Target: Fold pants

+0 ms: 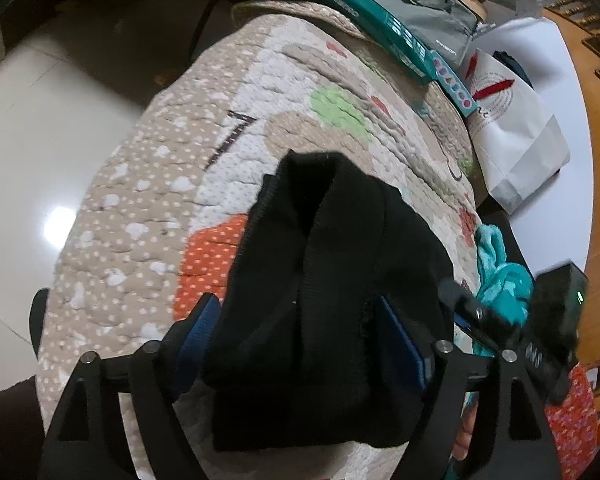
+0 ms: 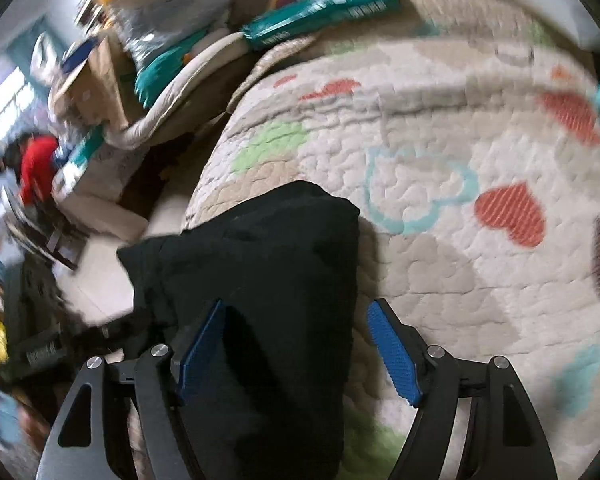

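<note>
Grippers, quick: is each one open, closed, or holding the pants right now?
Left gripper: open, black pants between its pads, not pinched.
Right gripper: open, pants under it, nothing held.

Black pants (image 2: 260, 264) lie folded on quilt (image 2: 440, 280) between the spread right gripper (image 2: 296, 336).

1. Black pants (image 1: 332, 288) lie bunched into a compact, thick bundle on a patchwork quilt (image 1: 140, 240).
2. Fabric is dark knit; a ribbed edge runs down the bundle's left side in the left wrist view.
3. Layers are stacked, with a deep crease down the middle.
4. In the right wrist view the bundle (image 2: 268, 280) sits near the quilt's left edge, one corner poking out past it.
</note>
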Available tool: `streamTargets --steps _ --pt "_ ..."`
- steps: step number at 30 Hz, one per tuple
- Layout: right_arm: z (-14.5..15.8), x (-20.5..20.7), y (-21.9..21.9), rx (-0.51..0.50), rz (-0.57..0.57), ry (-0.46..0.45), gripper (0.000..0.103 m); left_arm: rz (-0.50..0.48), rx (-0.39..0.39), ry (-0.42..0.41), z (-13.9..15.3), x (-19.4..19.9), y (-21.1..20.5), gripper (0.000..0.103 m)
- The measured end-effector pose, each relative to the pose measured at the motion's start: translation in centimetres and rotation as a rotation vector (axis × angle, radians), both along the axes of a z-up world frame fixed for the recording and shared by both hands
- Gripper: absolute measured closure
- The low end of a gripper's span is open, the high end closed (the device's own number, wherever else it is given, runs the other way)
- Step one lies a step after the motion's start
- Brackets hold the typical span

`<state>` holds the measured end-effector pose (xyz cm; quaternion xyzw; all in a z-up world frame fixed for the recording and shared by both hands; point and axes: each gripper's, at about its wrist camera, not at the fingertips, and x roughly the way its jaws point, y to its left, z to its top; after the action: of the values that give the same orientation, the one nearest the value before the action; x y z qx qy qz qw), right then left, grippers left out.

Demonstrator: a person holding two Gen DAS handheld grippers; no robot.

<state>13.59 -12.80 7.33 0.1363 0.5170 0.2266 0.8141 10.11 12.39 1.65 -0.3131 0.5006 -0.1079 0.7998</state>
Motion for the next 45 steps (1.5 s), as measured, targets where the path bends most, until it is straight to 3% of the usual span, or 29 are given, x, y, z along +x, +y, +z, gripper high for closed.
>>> streamTargets --steps 3,6,7,8,9,10,11,12,18,22,25,28,32,34,36,39,42,45 --pt "-1.8 1.6 -0.2 0.093 -0.008 0.070 0.021 -0.051 0.057 -0.009 -0.4 0.6 -1.8 0.006" --pt "-3.4 2.5 0.2 0.176 -0.011 0.117 0.018 -0.102 0.166 -0.028 -0.1 0.6 -3.8 0.003" --pt "-3.5 2.5 0.4 0.187 -0.011 0.113 0.018 -0.114 0.188 -0.029 0.0 0.5 -4.1 0.006" --pt "-3.4 2.6 0.6 0.190 -0.006 0.109 0.021 -0.123 0.202 -0.032 0.2 0.4 -4.2 0.019" --pt "-3.3 2.6 0.9 0.193 0.010 0.113 0.032 -0.130 0.196 -0.033 0.4 0.3 -4.2 0.034" --pt "-3.1 2.6 1.0 0.198 0.020 0.118 0.038 -0.133 0.185 -0.031 0.6 0.1 -4.0 0.041" --pt "-2.9 2.6 1.1 0.202 0.027 0.125 0.054 -0.135 0.170 -0.024 0.9 0.1 -3.9 0.048" --pt "-2.6 2.8 1.0 0.209 0.037 0.131 0.066 -0.129 0.167 -0.021 1.3 0.0 -3.8 0.050" --pt "1.2 3.4 1.7 0.208 0.079 0.072 0.075 -0.108 0.093 -0.030 3.0 1.3 -3.9 0.053" --pt "3.8 5.1 1.6 0.191 0.074 0.005 0.075 -0.102 0.059 -0.047 3.9 4.7 -4.1 0.053" --pt "4.7 7.4 0.9 0.163 0.042 -0.023 0.075 -0.120 0.109 -0.089 4.8 7.7 -5.1 0.053" --pt "4.6 10.1 0.1 0.143 -0.004 -0.028 0.075 -0.143 0.142 -0.096 4.4 10.9 -6.2 0.052" --pt "2.5 12.9 -1.0 0.071 -0.042 -0.008 0.070 -0.157 0.227 -0.044 1.8 13.7 -7.0 0.043" --pt "0.9 13.7 -1.4 0.005 -0.073 0.020 0.061 -0.174 0.223 -0.021 0.7 13.9 -7.2 0.039" --pt "-0.2 13.7 -2.1 0.003 -0.110 0.028 0.051 -0.173 0.206 -0.045 0.9 13.3 -7.0 0.035" --pt "-0.6 12.9 -2.7 -0.062 -0.119 -0.004 0.041 -0.187 0.189 -0.042 0.7 12.5 -6.7 0.035" --pt "-0.6 12.5 -2.7 -0.192 -0.103 -0.045 0.033 -0.178 0.166 -0.033 0.7 11.2 -6.2 0.035" --pt "0.4 12.0 -3.3 -0.222 -0.130 -0.080 0.033 -0.149 0.170 -0.030 1.3 9.7 -5.7 0.035"
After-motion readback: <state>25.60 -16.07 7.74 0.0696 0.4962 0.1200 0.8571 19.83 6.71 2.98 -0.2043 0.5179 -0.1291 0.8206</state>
